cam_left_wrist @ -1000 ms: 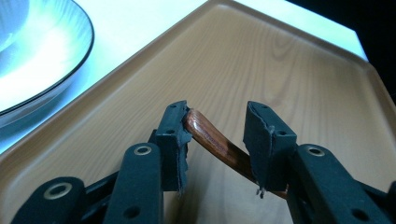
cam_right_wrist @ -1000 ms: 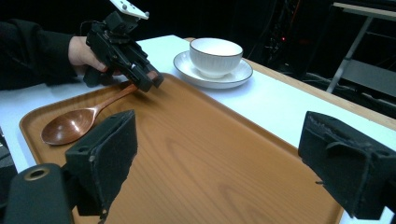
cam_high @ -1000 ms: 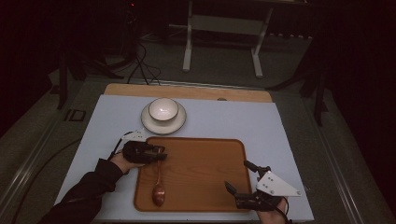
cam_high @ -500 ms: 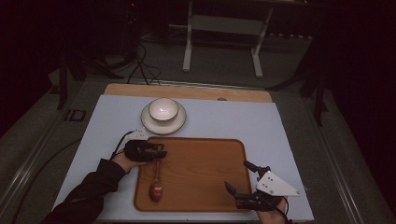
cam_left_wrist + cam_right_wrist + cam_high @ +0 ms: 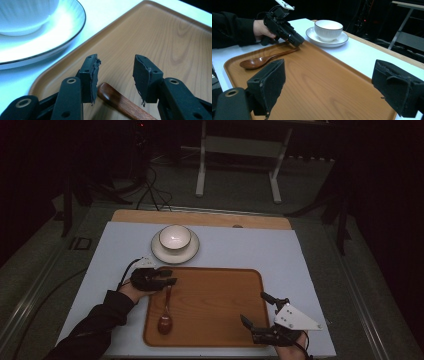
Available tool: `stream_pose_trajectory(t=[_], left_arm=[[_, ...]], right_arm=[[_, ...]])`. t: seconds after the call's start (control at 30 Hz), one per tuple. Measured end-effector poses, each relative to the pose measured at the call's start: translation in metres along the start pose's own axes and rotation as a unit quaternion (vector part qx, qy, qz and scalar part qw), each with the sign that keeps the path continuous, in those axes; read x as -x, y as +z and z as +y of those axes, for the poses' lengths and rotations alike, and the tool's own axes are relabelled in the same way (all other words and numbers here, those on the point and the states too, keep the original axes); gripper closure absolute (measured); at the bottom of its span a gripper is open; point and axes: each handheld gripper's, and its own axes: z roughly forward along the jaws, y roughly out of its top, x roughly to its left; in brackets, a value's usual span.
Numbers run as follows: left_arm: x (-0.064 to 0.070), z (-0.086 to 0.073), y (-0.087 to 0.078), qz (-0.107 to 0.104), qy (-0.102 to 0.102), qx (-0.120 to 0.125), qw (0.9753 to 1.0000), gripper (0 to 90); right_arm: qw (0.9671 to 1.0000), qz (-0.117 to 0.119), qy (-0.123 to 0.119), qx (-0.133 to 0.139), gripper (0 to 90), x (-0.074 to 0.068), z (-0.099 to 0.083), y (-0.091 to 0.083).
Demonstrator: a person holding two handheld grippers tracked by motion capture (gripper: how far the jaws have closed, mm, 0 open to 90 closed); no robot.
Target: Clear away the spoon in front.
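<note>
Now, left gripper (image 5: pixel 167 277) low over spoon (image 5: pixel 165 315) handle end, fingers (image 5: pixel 90 77) apart (ungripped), right gripper (image 5: pixel 256 309) spread wide at tray (image 5: pixel 220 305) corner.

- High view looks forward and down over the tray (image 5: pixel 215 305).
- Left gripper view sits close above the tray's corner, beside the saucer (image 5: pixel 50 42).
- Right gripper view faces across the tray toward the saucer.
</note>
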Motion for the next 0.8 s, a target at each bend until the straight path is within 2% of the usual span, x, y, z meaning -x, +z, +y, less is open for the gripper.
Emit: stream_pose_trajectory(t=[0.13,0.17,0.23,0.27,0.33,0.43,0.47,0.53,0.57,0.6,0.67,0.7,0.73,0.77,0.8], left_arm=[[0.002,0.004,-0.006,-0.005,0.001,0.01,0.9999,54.5],[0.003,0.005,-0.007,-0.012,-0.003,0.012,0.9999,51.8],[0.004,0.007,-0.008,-0.019,-0.005,0.006,0.9998,49.5],[0.007,0.009,-0.01,-0.029,0.002,0.005,0.9996,49.1],[0.011,0.011,-0.012,-0.032,0.009,0.0,0.9994,45.7],[0.013,0.014,-0.015,-0.035,0.012,0.006,0.9993,42.0],[0.014,0.017,-0.019,-0.041,0.011,0.016,0.999,41.7],[0.015,0.018,-0.02,-0.04,0.011,0.021,0.9989,36.6],[0.016,0.021,-0.024,-0.059,0.003,0.033,0.9977,34.3],[0.016,0.022,-0.026,-0.069,0.01,0.042,0.9967,29.9],[0.017,0.025,-0.03,-0.087,-0.001,0.051,0.9949,25.9],[0.018,0.026,-0.031,-0.092,-0.003,0.056,0.9942,19.6],[0.019,0.027,-0.033,-0.085,0.002,0.054,0.9949,14.8],[0.02,0.029,-0.034,-0.076,0.008,0.053,0.9957,14.3],[0.021,0.029,-0.036,-0.075,0.009,0.055,0.9956,14.0]], right_arm=[[1.0,-0.001,0.002,0.0,11.6,0.0,0.0,0.0],[1.0,-0.001,0.001,0.0,11.6,0.0,0.0,0.0],[1.0,-0.001,0.001,0.0,11.6,0.0,0.0,0.0],[1.0,-0.002,0.001,0.0,11.6,0.0,0.0,0.0],[1.0,-0.002,0.003,0.0,11.6,0.001,0.0,0.0],[1.0,-0.002,0.002,-0.001,11.6,0.0,0.0,0.0],[1.0,-0.002,0.001,0.0,11.6,0.0,0.0,0.0],[1.0,-0.002,0.001,0.0,11.6,0.0,0.0,0.0],[1.0,-0.002,0.001,0.0,11.6,0.0,0.0,0.0],[1.0,-0.002,0.001,0.0,11.6,0.0,0.0,0.0],[1.0,-0.001,0.001,0.0,11.6,0.0,0.0,0.0],[1.0,-0.001,0.002,0.0,11.6,0.0,0.0,0.0],[1.0,-0.001,0.002,0.0,11.6,0.001,0.0,0.0],[1.0,-0.001,0.003,0.0,11.6,0.001,0.0,0.0],[1.0,-0.001,0.004,0.0,11.6,0.001,0.0,0.0]])
